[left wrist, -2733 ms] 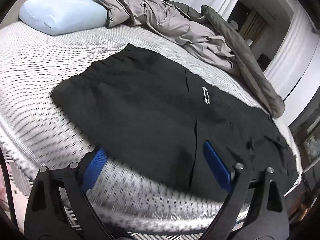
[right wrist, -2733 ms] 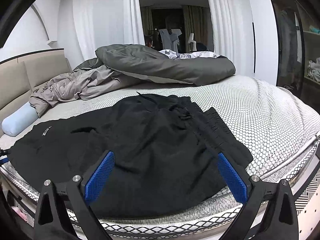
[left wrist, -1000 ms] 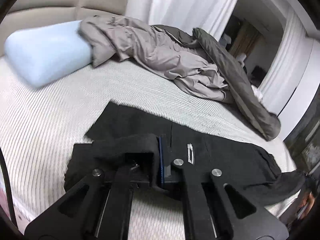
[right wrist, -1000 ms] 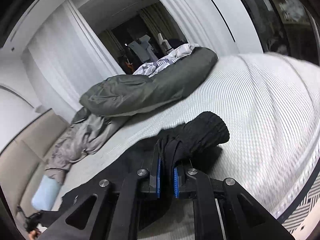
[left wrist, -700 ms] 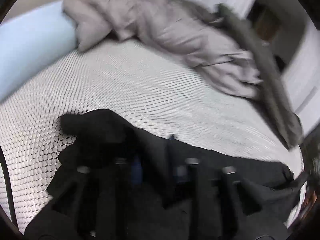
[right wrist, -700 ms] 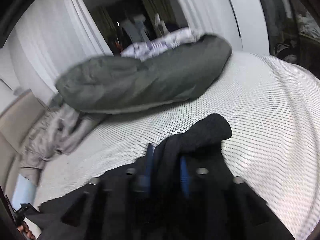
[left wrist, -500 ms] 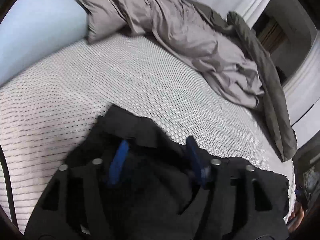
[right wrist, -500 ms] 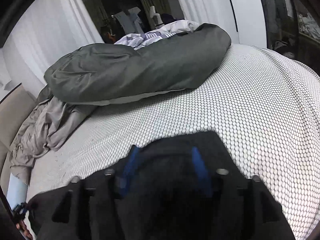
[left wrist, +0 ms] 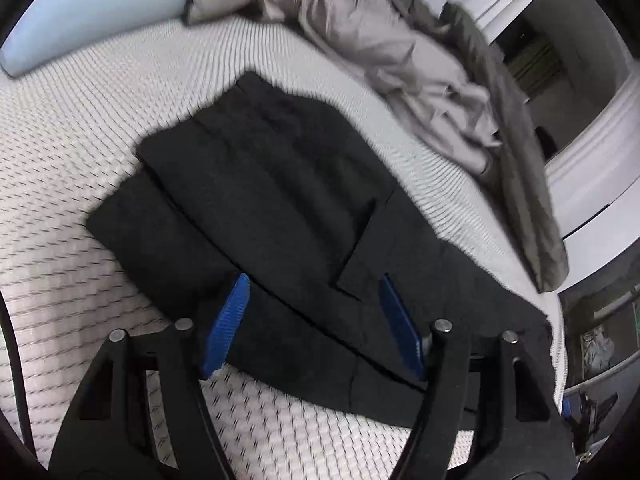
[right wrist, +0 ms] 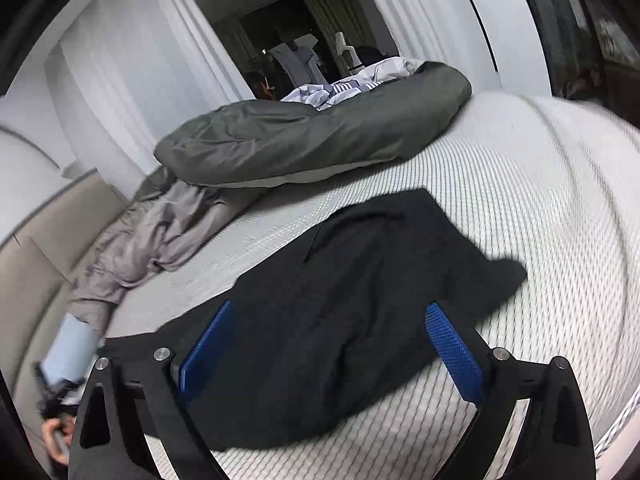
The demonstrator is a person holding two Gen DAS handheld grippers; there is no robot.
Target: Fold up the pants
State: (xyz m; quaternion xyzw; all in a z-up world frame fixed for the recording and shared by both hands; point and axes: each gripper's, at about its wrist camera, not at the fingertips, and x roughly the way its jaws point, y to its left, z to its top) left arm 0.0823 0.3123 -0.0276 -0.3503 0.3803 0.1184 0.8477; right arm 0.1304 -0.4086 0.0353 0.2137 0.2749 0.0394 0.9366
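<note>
Two grippers, left and right, just opening, gaping over pants; far bed lying bare.

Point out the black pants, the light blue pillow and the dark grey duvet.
black pants (left wrist: 280,200), left wrist view, upper folded layer.
light blue pillow (left wrist: 100,12), left wrist view, its middle.
dark grey duvet (right wrist: 312,136), right wrist view, top surface.
</note>
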